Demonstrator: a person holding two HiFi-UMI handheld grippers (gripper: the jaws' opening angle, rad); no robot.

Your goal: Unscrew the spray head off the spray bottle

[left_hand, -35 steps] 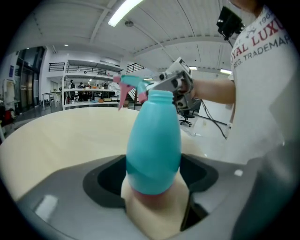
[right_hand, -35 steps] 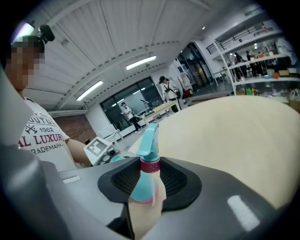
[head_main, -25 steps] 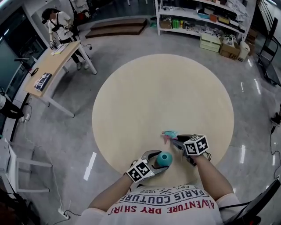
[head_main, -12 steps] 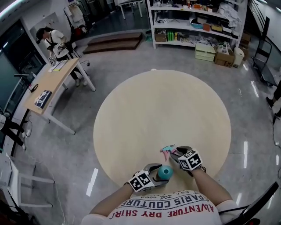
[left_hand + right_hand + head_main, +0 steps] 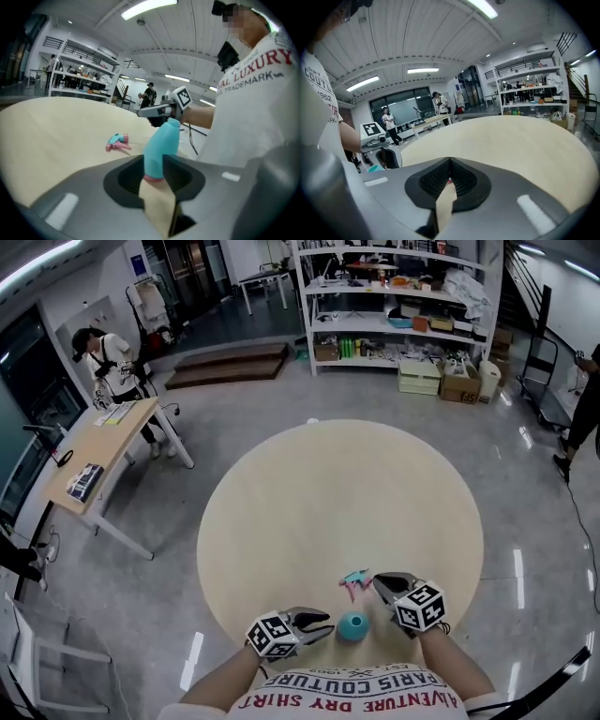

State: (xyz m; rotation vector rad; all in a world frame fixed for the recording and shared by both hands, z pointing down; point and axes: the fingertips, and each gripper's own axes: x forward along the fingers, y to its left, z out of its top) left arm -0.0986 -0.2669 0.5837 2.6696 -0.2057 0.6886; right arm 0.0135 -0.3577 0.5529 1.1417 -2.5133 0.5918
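The left gripper [image 5: 328,624] has its jaws only a little way apart. They have just been closing, and nothing is between them. Just past its tips stands the small blue-green plastic spray bottle [image 5: 352,625]. It is upright on the big round pale wooden table [image 5: 328,493], near the edge where the person stands. The bottle has a pink ring at the bottom. Its top is open, with no head on it. The gripper is not touching it.

The right gripper [image 5: 379,581] has its jaws pressed together and it holds nothing. It is up off the table, on the other side of the bottle.

The blue-green and pink spray head [image 5: 355,583] lies on its side on the table. It is a bit beyond the bottle, not touching it, and close to the right gripper's tips.

Farther away, on the shiny grey floor, there is a long wooden desk [image 5: 98,451] with a person beside it, and white shelves [image 5: 394,320] full of boxes.
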